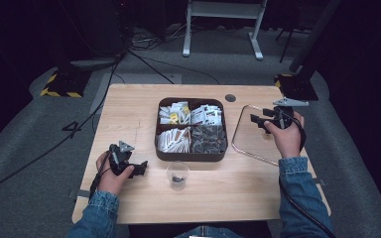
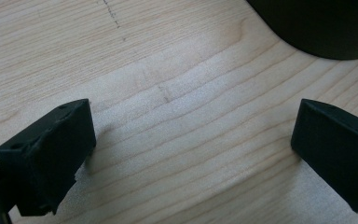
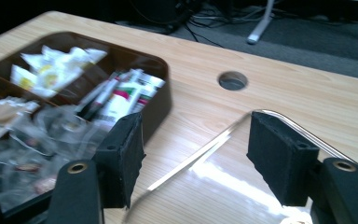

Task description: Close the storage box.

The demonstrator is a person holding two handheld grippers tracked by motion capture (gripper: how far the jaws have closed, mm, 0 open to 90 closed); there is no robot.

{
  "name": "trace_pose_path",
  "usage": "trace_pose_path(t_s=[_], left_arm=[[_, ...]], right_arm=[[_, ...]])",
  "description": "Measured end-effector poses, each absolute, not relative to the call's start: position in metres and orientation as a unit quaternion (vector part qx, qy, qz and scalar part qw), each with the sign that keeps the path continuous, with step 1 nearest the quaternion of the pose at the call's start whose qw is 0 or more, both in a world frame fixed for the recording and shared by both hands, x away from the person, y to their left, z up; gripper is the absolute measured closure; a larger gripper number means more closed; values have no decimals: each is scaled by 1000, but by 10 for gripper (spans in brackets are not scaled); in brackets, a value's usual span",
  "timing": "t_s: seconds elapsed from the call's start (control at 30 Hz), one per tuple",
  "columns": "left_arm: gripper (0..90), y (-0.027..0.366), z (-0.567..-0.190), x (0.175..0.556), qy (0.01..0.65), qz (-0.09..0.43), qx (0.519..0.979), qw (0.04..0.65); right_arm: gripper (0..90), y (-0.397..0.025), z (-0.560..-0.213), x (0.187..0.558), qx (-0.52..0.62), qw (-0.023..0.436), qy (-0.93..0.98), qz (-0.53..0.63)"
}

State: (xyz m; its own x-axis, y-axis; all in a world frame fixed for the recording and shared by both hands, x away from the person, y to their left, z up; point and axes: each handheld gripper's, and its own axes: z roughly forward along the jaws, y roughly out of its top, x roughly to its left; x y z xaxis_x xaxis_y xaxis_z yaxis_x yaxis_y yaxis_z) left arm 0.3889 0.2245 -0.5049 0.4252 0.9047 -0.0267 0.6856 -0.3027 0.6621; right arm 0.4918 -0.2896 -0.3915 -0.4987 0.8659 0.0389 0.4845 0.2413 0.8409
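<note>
In the high view the right gripper (image 1: 264, 122) hovers open over the clear tray (image 1: 243, 145), which lies flat at three o'clock of the brown compartment box (image 1: 191, 155), while the left gripper (image 1: 138, 168), also open, rests near a small plastic cup (image 1: 177, 174). The left gripper view shows its jaws spread wide over bare table (image 2: 177, 107), holding nothing. In the right gripper view the jaws stand apart above the tray's rim (image 3: 200, 156); the tray looks light, rigid and slippery, so it is probably best pinched at that raised edge.
</note>
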Motion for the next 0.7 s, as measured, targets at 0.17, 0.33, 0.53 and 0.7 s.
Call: trace_pose_path(t_s=[0.17, 0.33, 0.53, 0.7], left_arm=[[1, 224, -505, 389, 504, 179, 787, 306], [1, 224, -505, 389, 505, 179, 787, 306], [2, 224, -505, 389, 505, 179, 787, 306], [2, 224, -505, 389, 504, 179, 787, 306]], right_arm=[[358, -301, -400, 498, 458, 238, 752, 409], [374, -322, -417, 507, 488, 242, 745, 384], [384, -335, -431, 512, 511, 238, 740, 368], [406, -339, -443, 516, 521, 229, 741, 356]])
